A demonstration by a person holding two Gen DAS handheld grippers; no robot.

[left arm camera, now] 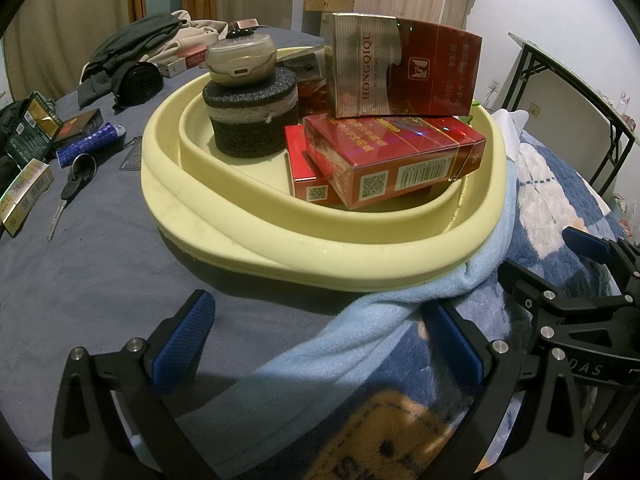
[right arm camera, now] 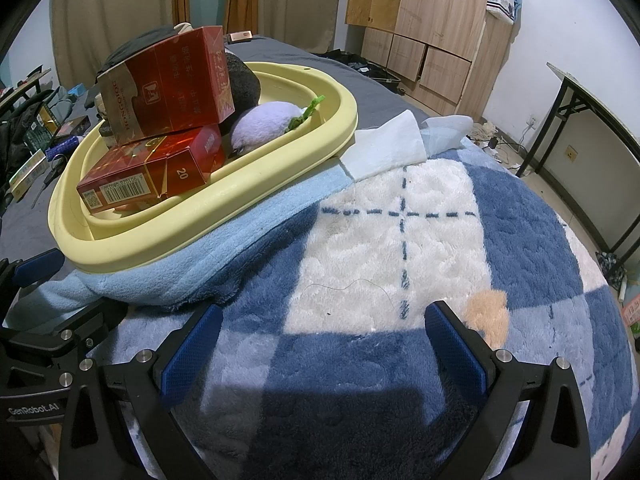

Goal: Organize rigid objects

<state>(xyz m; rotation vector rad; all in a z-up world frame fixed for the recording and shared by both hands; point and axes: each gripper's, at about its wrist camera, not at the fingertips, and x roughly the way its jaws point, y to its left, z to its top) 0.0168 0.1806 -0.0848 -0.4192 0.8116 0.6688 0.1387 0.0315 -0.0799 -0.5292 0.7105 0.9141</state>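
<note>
a yellow basin [left arm camera: 248, 216] stacked with red cigarette boxes [left arm camera: 394, 160] is seen mid-frame on a bed's grey sheet [left arm camera: 80, 264] and blue blanket [right arm camera: 400, 240]; wooden cabinets [right arm camera: 436, 28] are seen upper right. both the left tool [left arm camera: 320, 344] and right tool [right arm camera: 324, 344] are held wide, empty.

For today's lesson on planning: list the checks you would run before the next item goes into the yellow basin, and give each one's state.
1. Left tool open and empty: ok.
2. Right tool open and empty: ok.
3. Yellow basin sitting level: not ok, one side rests on the light blue towel.
4. Stack stable: not ok, the top cigarette carton stands on the red packs.
5. Items left outside: ok, key and blue cylinder visible.
6. Free floor space in basin: cannot tell.
</note>
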